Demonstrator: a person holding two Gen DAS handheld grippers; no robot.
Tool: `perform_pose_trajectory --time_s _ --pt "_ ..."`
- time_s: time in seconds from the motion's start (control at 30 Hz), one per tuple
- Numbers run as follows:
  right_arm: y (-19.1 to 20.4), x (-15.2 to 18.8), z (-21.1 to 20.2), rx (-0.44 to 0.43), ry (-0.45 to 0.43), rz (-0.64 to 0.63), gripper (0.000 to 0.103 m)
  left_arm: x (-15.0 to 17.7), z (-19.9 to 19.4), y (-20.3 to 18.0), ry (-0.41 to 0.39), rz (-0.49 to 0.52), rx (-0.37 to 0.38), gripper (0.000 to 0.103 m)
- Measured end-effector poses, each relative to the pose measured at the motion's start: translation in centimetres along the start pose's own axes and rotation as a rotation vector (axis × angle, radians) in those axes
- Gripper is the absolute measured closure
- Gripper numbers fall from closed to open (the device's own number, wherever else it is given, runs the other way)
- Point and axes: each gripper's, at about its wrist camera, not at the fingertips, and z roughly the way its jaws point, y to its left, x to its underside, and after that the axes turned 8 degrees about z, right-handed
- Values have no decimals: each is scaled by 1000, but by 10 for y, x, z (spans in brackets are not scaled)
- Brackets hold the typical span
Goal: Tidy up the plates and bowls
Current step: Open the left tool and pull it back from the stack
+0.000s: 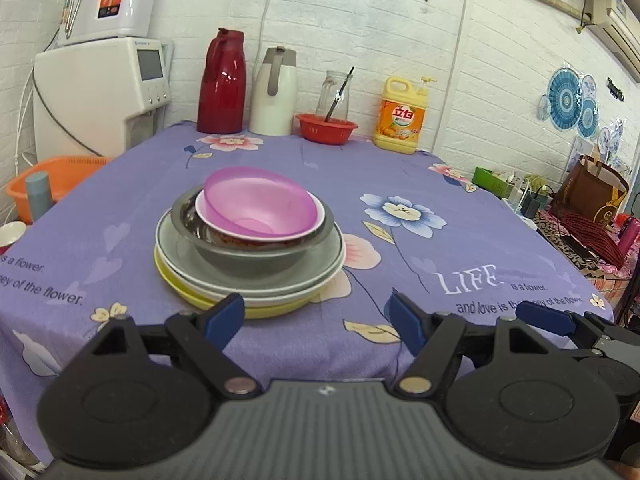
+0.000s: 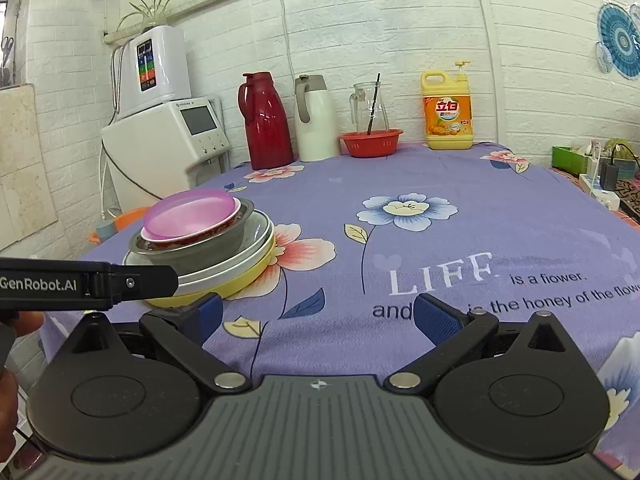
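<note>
I see both grippers, left (image 1: 316,314) and right (image 2: 316,314), with jaws spread and empty. The stack of bowls (image 1: 260,204) on plates (image 1: 248,280) sits on the bench (image 1: 460,240) ahead.

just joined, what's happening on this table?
A person holds a gripper in each hand, both facing one stack on the purple floral tablecloth. The stack: pink bowl in a white bowl, in a steel bowl, on a grey plate and yellow plate. The left gripper and right gripper are open and empty, short of the stack. Nothing is sorted yet.
</note>
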Motion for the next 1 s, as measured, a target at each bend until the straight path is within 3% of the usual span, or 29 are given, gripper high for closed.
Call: perform_pose_trajectory --time_s 0.17,0.4,0.63,0.8,0.9,1.0 --pt "3 5 -8 -30 13 5 0 9 -16 -1 -29 -15 -14 30" --pt "4 8 -7 -16 57 49 0 12 -24 3 -49 16 -112 30" --pt "12 6 -23 -4 10 38 0 10 -28 10 -51 22 -160 30" --pt "22 2 -30 -2 2 21 0 9 -25 8 -28 32 -151 30" --pt "29 0 -30 52 39 12 0 9 -25 6 -25 35 -152 30" --pt "30 1 -33 51 12 -13 0 7 -25 5 -25 43 -163 30"
